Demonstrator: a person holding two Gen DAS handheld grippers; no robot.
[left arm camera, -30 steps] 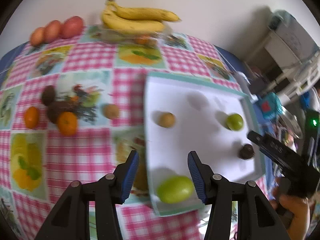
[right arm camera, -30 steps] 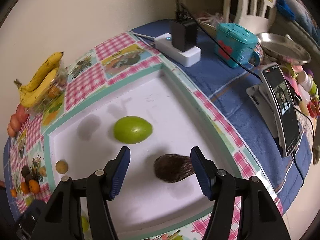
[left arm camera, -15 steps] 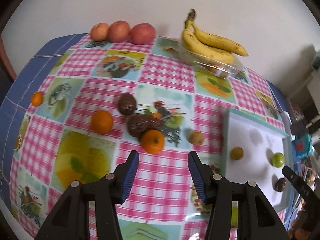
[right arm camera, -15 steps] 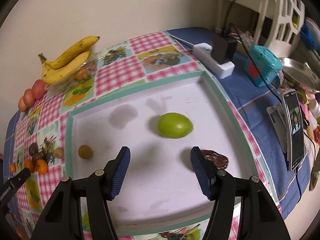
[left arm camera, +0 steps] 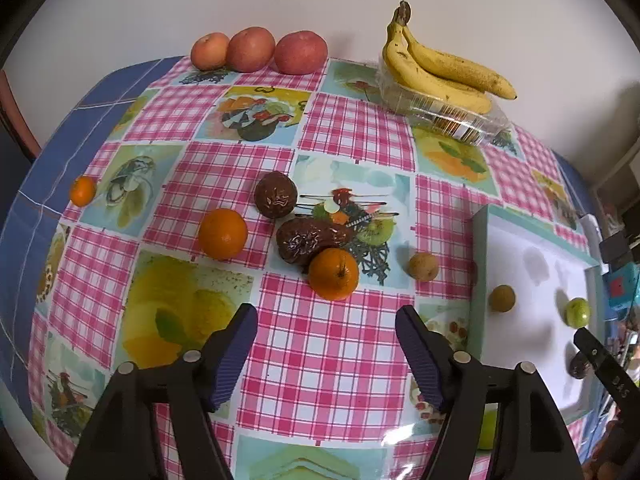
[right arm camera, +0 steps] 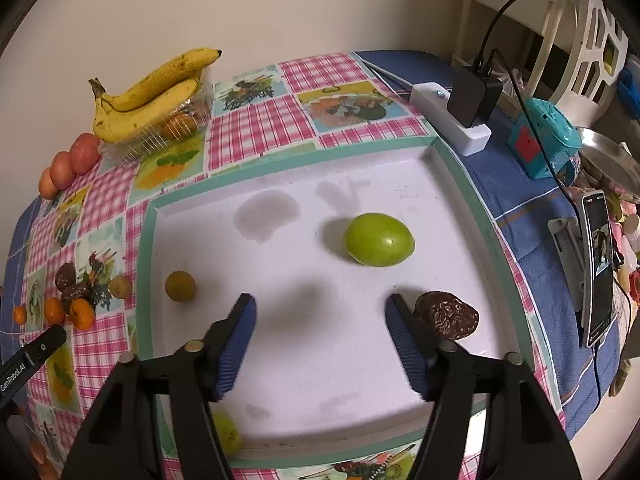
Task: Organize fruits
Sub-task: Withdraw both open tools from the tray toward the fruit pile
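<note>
Left gripper [left arm camera: 326,346] hangs w/ jaws spread wide, nothing in them, over the checked tabletop [left arm camera: 344,360]. Just ahead of it sits an orange [left arm camera: 333,274] touching a wrinkled dark fruit [left arm camera: 308,240]; another orange [left arm camera: 222,233] ahead-left, a round dark fruit [left arm camera: 276,200] beyond, a small brown fruit [left arm camera: 423,266] ahead-right near the white tray [left arm camera: 478,272]. Far side: three apples [left arm camera: 258,50] and bananas [left arm camera: 436,70] on a clear box. Right gripper [right arm camera: 320,338] also wide open & empty, over the tray [right arm camera: 360,380]. Green fruit [right arm camera: 378,239] lies ahead of it, a wrinkled dark fruit [right arm camera: 448,316] just beside its right finger, a small brown fruit [right arm camera: 180,286] off to its left.
</note>
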